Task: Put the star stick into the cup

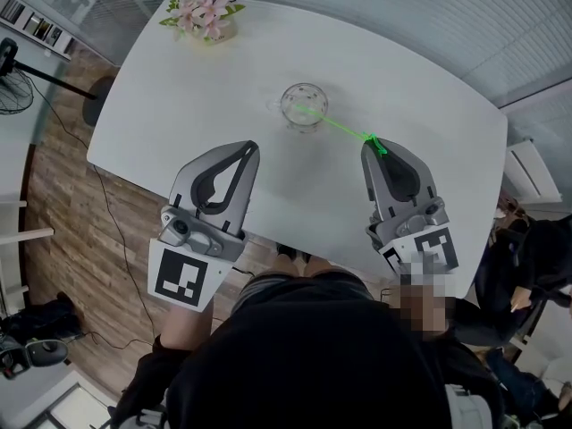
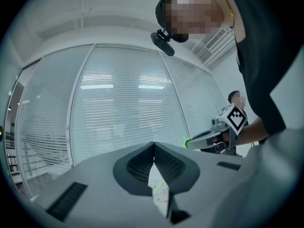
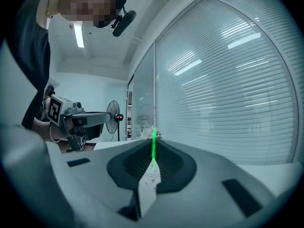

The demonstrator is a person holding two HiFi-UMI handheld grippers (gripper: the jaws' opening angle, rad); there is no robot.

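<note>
A clear glass cup (image 1: 303, 106) stands near the middle of the white table (image 1: 179, 79). The thin green star stick (image 1: 344, 129) runs from my right gripper (image 1: 368, 147) up-left to the cup, its far end over the cup's mouth. That gripper is shut on the stick's star end. In the right gripper view the green stick (image 3: 153, 148) rises between the closed jaws, with the cup (image 3: 152, 178) below. My left gripper (image 1: 253, 147) hangs shut and empty, left of and nearer than the cup. Through its jaw gap I see the cup (image 2: 160, 194).
A pot of pink flowers (image 1: 204, 14) sits at the table's far left corner. A floor fan (image 1: 13, 88) stands off the left edge on the wooden floor. Another person (image 1: 527, 266) sits past the table's right end.
</note>
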